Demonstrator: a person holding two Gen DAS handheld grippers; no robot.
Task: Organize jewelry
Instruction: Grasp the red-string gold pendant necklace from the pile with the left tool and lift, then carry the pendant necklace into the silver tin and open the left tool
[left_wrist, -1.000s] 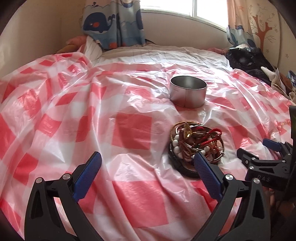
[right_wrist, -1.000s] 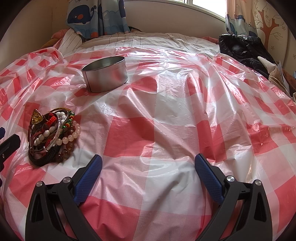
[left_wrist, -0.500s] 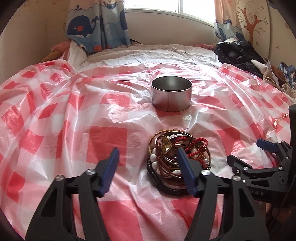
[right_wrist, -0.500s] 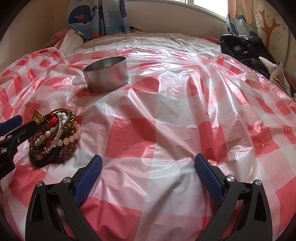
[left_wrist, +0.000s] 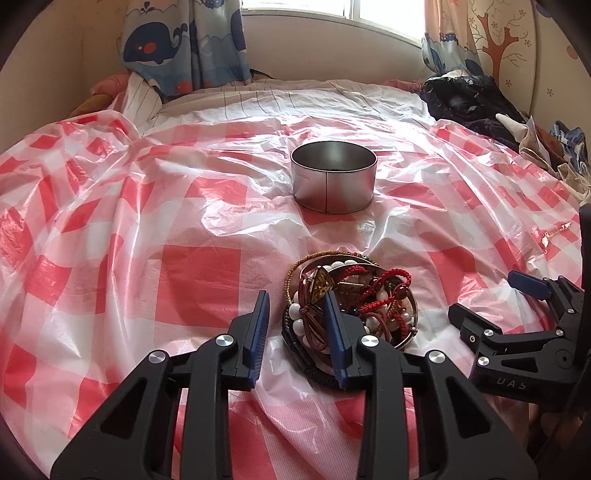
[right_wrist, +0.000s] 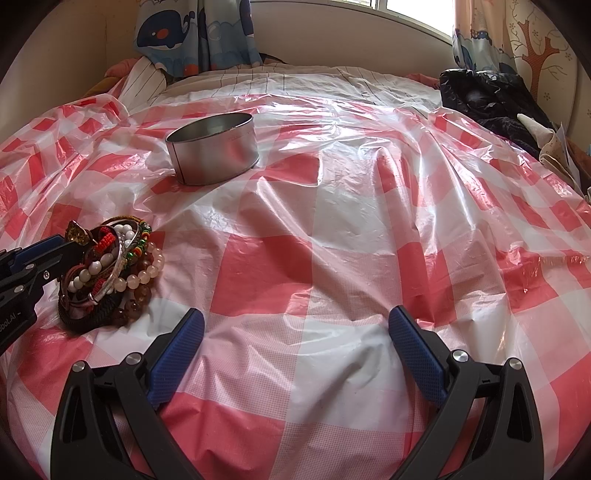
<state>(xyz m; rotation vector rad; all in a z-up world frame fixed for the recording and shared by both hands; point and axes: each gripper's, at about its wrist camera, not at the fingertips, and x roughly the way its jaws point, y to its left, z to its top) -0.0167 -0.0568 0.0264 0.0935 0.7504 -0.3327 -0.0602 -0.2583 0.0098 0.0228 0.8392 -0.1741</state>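
A heap of jewelry (left_wrist: 354, 302), made of bead bracelets, red cords and bangles, lies on the red-and-white checked plastic sheet (left_wrist: 199, 280). Beyond it stands an open round metal tin (left_wrist: 333, 181). My left gripper (left_wrist: 297, 317) is at the heap's left edge and its jaws are closing. One finger (left_wrist: 334, 325) is inside the ring of bracelets and the other (left_wrist: 258, 325) stands outside, a small gap away from the beads. In the right wrist view the heap (right_wrist: 110, 269) and tin (right_wrist: 214, 147) lie to the left, and my right gripper (right_wrist: 295, 343) hangs open over bare sheet. It also shows in the left wrist view (left_wrist: 487, 295).
The sheet covers a bed with many wrinkles and folds. Dark clothes (left_wrist: 469, 99) are piled at the far right. Whale-print curtains (left_wrist: 184, 44) and a window ledge close the far side, and a striped bedsheet (left_wrist: 295, 96) shows beyond the plastic.
My left gripper has shifted right to the jewelry heap and its jaws have narrowed a lot, one finger now inside the bracelets. The right gripper has stayed put.
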